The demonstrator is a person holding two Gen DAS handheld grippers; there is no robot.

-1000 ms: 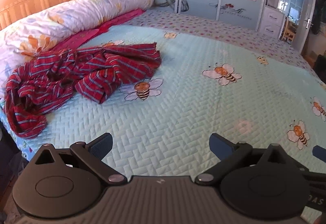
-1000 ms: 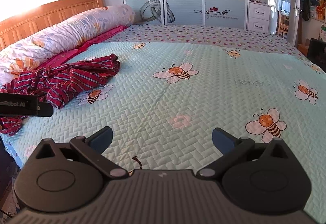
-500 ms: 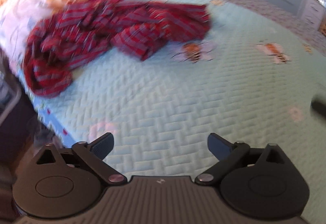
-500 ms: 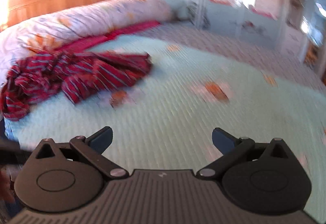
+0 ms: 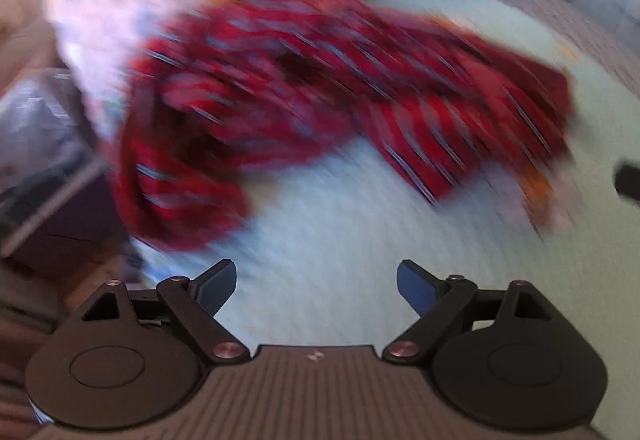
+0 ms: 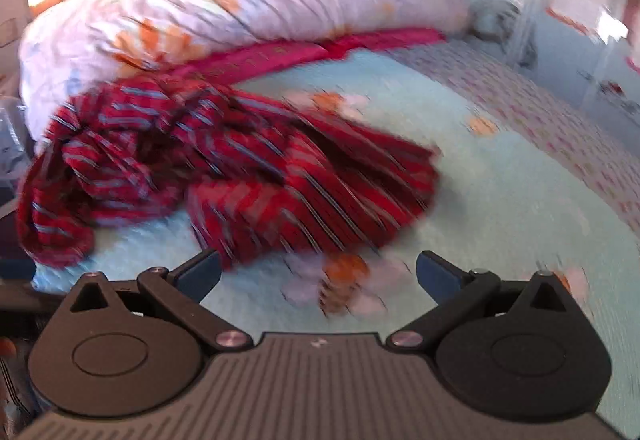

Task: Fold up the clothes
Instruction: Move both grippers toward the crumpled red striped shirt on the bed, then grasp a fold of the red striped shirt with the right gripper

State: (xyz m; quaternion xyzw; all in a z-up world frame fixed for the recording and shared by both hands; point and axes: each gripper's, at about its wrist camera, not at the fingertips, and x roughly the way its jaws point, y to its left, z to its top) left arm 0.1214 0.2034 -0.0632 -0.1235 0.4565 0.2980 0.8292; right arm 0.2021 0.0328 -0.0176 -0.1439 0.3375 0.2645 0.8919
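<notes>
A: Starting at the left, what did you make of it?

B: The left gripper (image 5: 316, 286) hung over the bed's pale quilt (image 5: 320, 232), its fingers (image 5: 218, 282) spread with nothing between them, though they had just been narrowing a little. The red striped garment (image 5: 320, 100) lay crumpled ahead of it, one end hanging over the bed's left edge.

A: And further right?

B: The right gripper (image 6: 318, 276) was also released and empty, its fingers (image 6: 436, 272) wide apart. From its view the garment (image 6: 224, 164) sat bunched on the quilt (image 6: 500, 200) just in front of the rolled duvet (image 6: 240, 8) and the pink pillows (image 6: 312, 52). Both pictures were blurred, so I couldn't pick out a collar or a sleeve.

A: So which step was that?

B: The approach, I'd judge. Nothing was grasped and the garment wasn't yet spread, so folding proper hadn't begun.

A: What would the next move call for?

B: Probably finding two edges or corners of the heap, closing one gripper on each, then lifting and drawing it flat onto the open quilt to the right.
</notes>
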